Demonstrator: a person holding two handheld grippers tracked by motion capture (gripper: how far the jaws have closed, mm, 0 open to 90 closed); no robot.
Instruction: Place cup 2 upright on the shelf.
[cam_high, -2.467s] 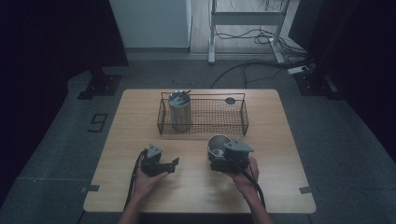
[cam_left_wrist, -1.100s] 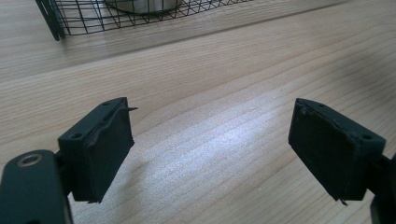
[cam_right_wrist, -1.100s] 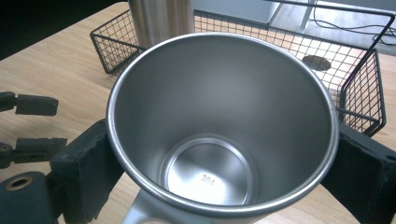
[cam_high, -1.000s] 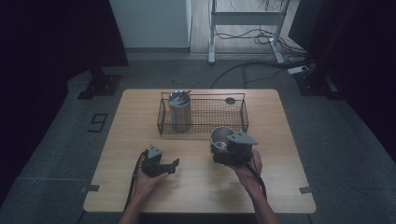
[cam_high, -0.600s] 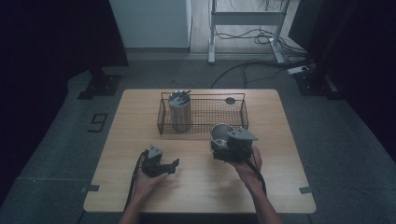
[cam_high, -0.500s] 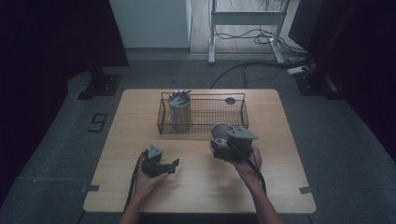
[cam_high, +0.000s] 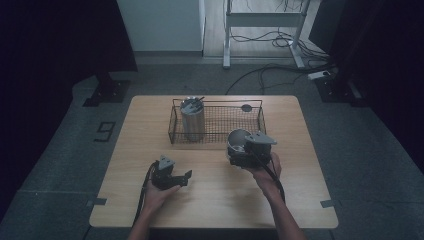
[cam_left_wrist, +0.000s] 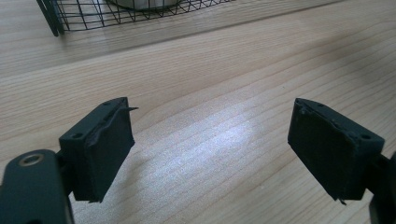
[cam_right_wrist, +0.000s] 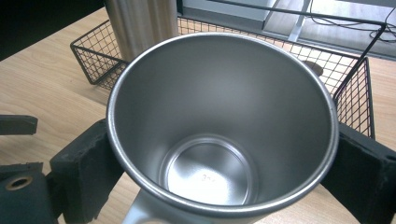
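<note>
The right claw (cam_right_wrist: 219, 186) is grasping a shiny metal cup (cam_right_wrist: 219, 126), one pad on each side of its rim. The cup sits at about 1 o'clock from the middle of the tabletop (cam_high: 215, 200), just in front of the wire basket (cam_high: 260, 117); I cannot tell if it is lifted. It looks stiff, light and slippery, so holding it across the rim seems best. Another metal cup (cam_high: 192, 120) stands in the basket at 11 o'clock. The left claw (cam_left_wrist: 210, 158) is released, with nothing in it, at 7 o'clock.
</note>
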